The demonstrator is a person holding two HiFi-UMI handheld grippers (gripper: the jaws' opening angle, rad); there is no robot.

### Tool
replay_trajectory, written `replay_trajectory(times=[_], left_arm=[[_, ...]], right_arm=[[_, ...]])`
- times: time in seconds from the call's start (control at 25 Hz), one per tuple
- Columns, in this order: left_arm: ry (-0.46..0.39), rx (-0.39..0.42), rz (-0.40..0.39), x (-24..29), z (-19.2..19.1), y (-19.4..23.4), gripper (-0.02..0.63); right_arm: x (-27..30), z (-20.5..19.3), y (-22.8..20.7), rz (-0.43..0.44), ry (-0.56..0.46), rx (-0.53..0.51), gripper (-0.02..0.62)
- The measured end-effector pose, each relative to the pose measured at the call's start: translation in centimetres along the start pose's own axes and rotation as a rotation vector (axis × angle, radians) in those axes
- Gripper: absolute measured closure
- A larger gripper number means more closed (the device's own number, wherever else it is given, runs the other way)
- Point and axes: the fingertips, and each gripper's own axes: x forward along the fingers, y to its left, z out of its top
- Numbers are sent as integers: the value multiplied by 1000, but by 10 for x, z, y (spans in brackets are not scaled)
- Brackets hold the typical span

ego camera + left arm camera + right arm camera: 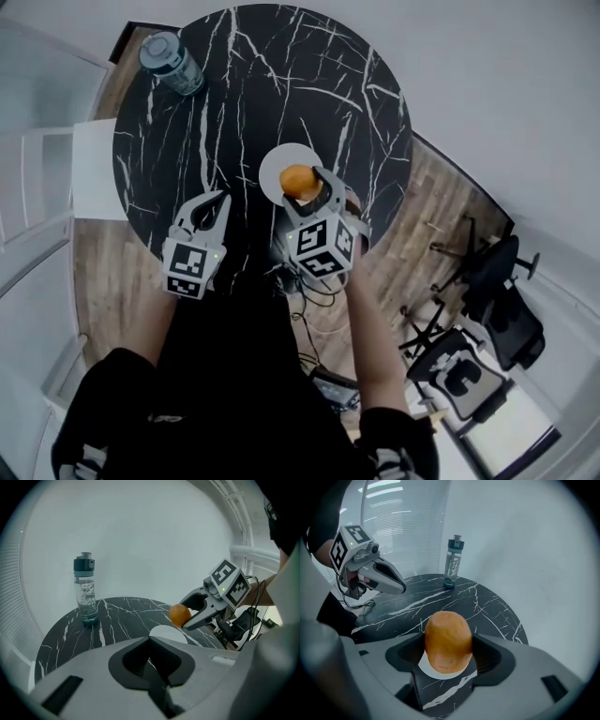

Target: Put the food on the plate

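Observation:
An orange-brown rounded piece of food hangs just above a small white plate on the round black marble table. My right gripper is shut on it. In the right gripper view the food fills the gap between the jaws, with the plate showing under it. The left gripper view shows the food over the plate. My left gripper is shut and empty, over the table's near left part, left of the plate.
A clear water bottle with a dark cap stands at the table's far left edge. A white panel sits beside the table on the left. Black office chairs stand on the wooden floor to the right.

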Motion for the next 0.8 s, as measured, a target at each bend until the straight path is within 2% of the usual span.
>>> replay_trajectory(times=[0.52, 0.8], left_arm=[[25, -48, 41, 16, -19, -1, 606], [32, -51, 34, 24, -22, -5, 606]], right_arm=[[44, -31, 7, 112, 93, -6, 284], [57, -41, 11, 153, 140, -28, 284]])
